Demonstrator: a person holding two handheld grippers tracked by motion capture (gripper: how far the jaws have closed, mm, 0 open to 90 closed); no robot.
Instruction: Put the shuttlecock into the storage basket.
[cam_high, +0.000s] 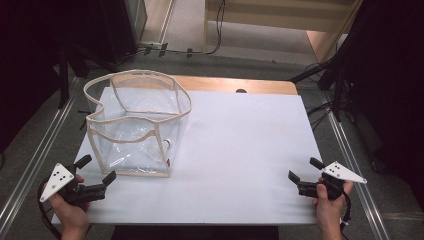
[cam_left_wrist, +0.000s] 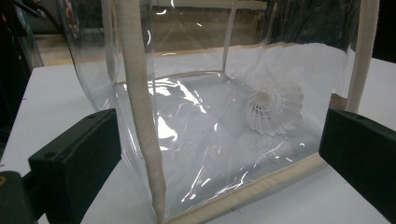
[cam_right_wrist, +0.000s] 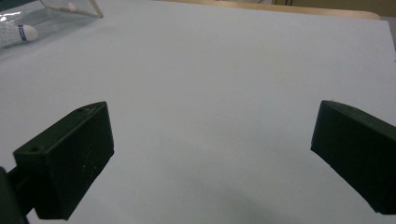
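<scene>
My left gripper (cam_high: 95, 170), right gripper (cam_high: 303, 174) both agape, empty; white mesh shuttlecock (cam_left_wrist: 274, 106) inside clear beige-trimmed plastic bag (cam_high: 136, 125); nothing grasped yet.

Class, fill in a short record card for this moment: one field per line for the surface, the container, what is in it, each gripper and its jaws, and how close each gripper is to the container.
Surface: white rectangular board on a wooden table
Container: clear plastic box-shaped bag with beige fabric trim, upright, top open
Contents: white plastic shuttlecock lying on the bag's floor
Left gripper: jaws open, empty, just short of the bag's near corner
Right gripper: jaws open, empty, over bare board, far from the bag
Contact: neither gripper touches the bag
</scene>
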